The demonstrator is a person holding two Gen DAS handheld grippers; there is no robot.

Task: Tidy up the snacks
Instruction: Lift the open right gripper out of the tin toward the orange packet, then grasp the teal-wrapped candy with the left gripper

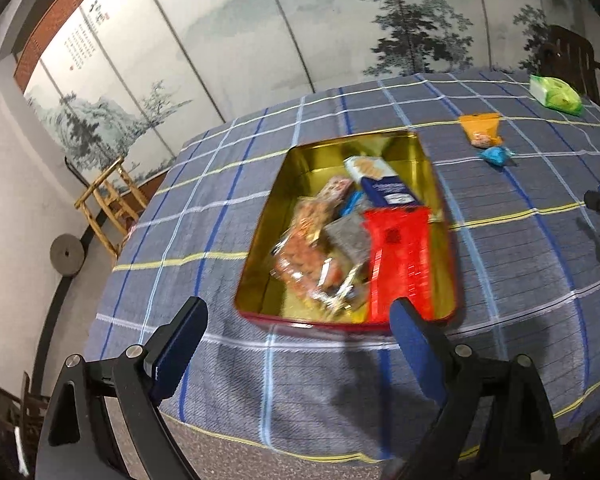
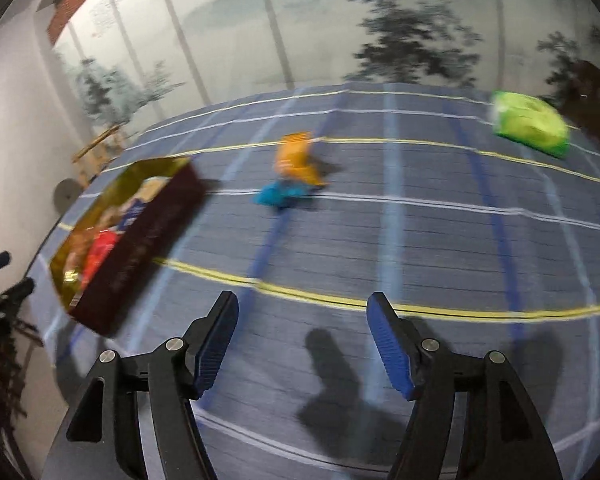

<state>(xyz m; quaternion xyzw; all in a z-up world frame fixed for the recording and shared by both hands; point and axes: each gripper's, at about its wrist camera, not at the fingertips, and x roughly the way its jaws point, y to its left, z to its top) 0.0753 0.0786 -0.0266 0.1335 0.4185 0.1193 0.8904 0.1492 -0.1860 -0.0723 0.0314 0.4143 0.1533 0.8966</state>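
Plaid tablecloth (image 1: 340,380), landscape mural wall (image 1: 228,20) behind. Snack tin (image 1: 260,248) long axis runs away from left gripper (image 1: 298,344); right gripper (image 2: 302,342), both jaws released, empty.

home dining room; plaid tablecloth (image 1: 340,380); landscape mural (image 1: 380,20); carved chair (image 1: 568,56)

Snack-filled tin (image 1: 260,240) on plaid tablecloth (image 1: 500,280), left gripper (image 1: 298,320) jaws apart, empty

- Rectangular tin box (image 1: 428,168): shiny gold metal inside, red outside.
- Checked blue-grey woven cloth (image 1: 220,360) over the surface: matt, ribbed.
- Red snack packet (image 1: 400,256) and green packet (image 2: 530,124): glossy plastic film.
- Left gripper (image 1: 298,314) pads: ridged blue, on matt black arms.
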